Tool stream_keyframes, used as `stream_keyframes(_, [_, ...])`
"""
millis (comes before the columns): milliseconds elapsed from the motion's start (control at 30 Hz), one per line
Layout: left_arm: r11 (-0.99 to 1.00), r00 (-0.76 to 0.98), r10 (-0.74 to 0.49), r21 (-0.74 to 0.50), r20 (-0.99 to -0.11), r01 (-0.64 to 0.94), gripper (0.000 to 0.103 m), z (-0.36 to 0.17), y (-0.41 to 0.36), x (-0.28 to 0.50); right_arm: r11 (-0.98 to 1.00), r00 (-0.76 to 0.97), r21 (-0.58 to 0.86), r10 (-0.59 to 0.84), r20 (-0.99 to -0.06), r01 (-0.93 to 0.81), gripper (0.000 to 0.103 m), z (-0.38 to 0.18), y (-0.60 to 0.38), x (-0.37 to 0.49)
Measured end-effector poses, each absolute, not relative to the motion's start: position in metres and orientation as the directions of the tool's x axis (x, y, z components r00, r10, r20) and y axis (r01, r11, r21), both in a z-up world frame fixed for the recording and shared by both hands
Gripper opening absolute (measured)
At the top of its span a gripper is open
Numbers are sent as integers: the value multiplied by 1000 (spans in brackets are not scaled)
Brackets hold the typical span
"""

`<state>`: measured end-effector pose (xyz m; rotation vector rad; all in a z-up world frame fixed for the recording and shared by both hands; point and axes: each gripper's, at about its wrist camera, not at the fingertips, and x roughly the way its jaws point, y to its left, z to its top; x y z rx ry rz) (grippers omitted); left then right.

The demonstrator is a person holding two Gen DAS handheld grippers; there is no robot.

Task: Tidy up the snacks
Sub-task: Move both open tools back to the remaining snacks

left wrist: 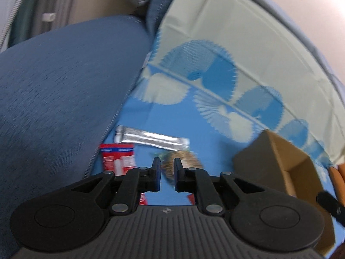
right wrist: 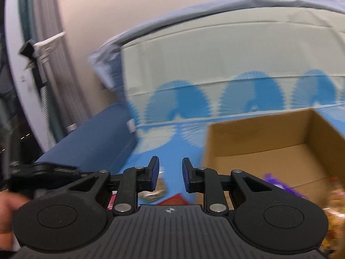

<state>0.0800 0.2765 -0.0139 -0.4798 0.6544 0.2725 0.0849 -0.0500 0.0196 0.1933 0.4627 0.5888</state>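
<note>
An open brown cardboard box (right wrist: 269,151) stands upright on the blue patterned cloth, a purple-wrapped snack (right wrist: 280,183) and a blurred yellowish bag (right wrist: 336,211) inside near its front. Outside it, on the cloth, lie a long silver foil packet (left wrist: 151,139), a red and white packet (left wrist: 118,158) and a brown speckled snack (left wrist: 187,161), close together.
</note>
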Motion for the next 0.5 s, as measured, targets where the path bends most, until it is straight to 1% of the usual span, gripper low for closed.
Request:
stream_keyframes(100, [844, 740, 107, -333, -664, -421, 15, -21, 280, 83, 780, 679, 315, 625, -384, -540, 25, 13, -20, 82])
stream_keyframes(133, [841, 732, 117, -326, -671, -432, 17, -25, 281, 85, 769, 659, 315, 639, -397, -556, 25, 10, -7, 81])
stream_keyframes(200, [836, 722, 126, -319, -680, -447, 20, -28, 281, 87, 759, 631, 302, 649, -425, -577, 25, 1, 16, 80])
stream_keyframes(267, [832, 709, 129, -313, -694, -459, 20, -31, 283, 88, 763, 617, 279, 640, -458, -583, 26, -9, 38, 80])
stream_keyframes(333, [826, 696, 131, -311, -706, -470, 22, -35, 285, 90, 787, 620, 257, 605, -500, -561, 37, -20, 57, 86])
stream_keyframes(400, [825, 684, 131, -304, -717, -476, 22, -39, 285, 92, 818, 627, 243, 560, -541, -521, 40, -31, 72, 97])
stream_keyframes(467, [831, 670, 134, -286, -730, -478, 25, -42, 283, 94, 854, 638, 228, 505, -582, -468, 41, -44, 85, 110])
stream_keyframes(500, [835, 663, 138, -274, -736, -477, 30, -44, 282, 96, 874, 646, 214, 469, -603, -436, 44, -51, 90, 117])
